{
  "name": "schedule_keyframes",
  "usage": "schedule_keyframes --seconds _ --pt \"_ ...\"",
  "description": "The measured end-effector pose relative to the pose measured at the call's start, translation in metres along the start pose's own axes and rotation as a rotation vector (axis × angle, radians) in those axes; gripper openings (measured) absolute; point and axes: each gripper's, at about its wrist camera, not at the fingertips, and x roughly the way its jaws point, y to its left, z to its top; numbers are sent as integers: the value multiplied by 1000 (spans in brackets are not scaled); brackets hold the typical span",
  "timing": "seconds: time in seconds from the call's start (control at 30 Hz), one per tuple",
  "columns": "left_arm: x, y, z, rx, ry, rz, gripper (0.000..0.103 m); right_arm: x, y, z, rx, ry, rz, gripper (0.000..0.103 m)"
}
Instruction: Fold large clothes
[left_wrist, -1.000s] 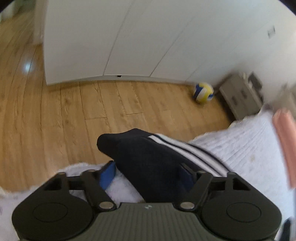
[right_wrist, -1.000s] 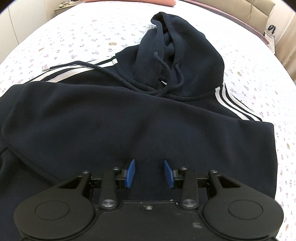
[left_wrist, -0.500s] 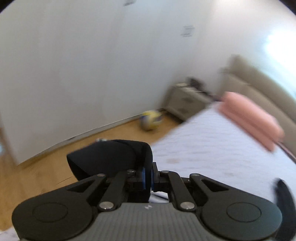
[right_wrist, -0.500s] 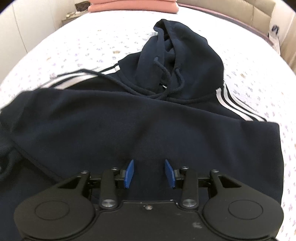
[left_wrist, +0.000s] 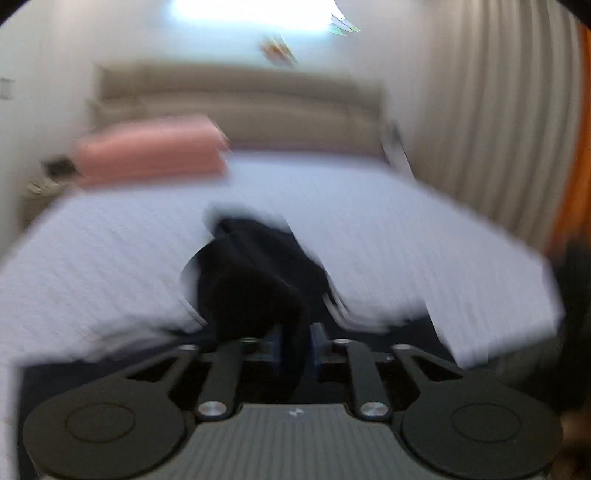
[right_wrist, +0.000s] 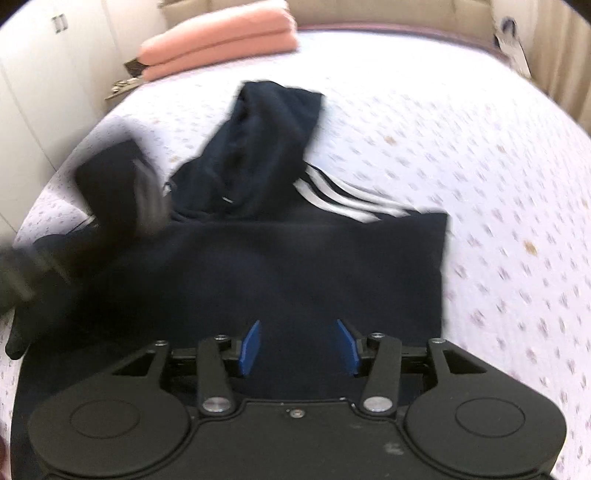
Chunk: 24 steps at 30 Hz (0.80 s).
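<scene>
A dark navy hoodie (right_wrist: 295, 266) with white stripes (right_wrist: 343, 201) lies on the bed, hood (right_wrist: 266, 140) toward the headboard. My right gripper (right_wrist: 298, 347) is open and empty, hovering low over the hoodie's body. My left gripper (left_wrist: 293, 347) is shut on the hoodie's sleeve (left_wrist: 255, 295), which bunches up in front of its fingers. The view is blurred by motion. In the right wrist view the left gripper (right_wrist: 122, 188) shows as a dark blur over the hoodie's left side.
The bed (right_wrist: 480, 166) has a white cover with small flowers. A folded pink blanket (right_wrist: 221, 40) lies near the beige headboard (left_wrist: 240, 96). White cupboards (right_wrist: 44, 74) stand to the left, a curtain (left_wrist: 498, 129) to the right.
My left gripper closed on the sleeve at the bed's left edge, then swung it round over the bed toward the hoodie's body. My right gripper drew back and opened wider.
</scene>
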Motion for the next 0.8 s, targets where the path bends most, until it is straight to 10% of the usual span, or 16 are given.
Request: schedule_keyframes --seconds 0.13,0.33,0.5,0.67,0.8 --pt "26 -12 -42 -82 192 -4 40 3 -16 2 61 14 111 72" --pt "-3 32 -46 -221 217 125 47 29 -9 28 132 -61 237 80" --pt "-19 75 -43 -316 194 217 46 82 -7 49 176 47 263 79" --pt "-23 99 -42 -371 181 279 46 72 31 46 -6 49 179 7" --pt "-23 117 -40 -367 173 317 45 33 30 50 1 -42 158 5"
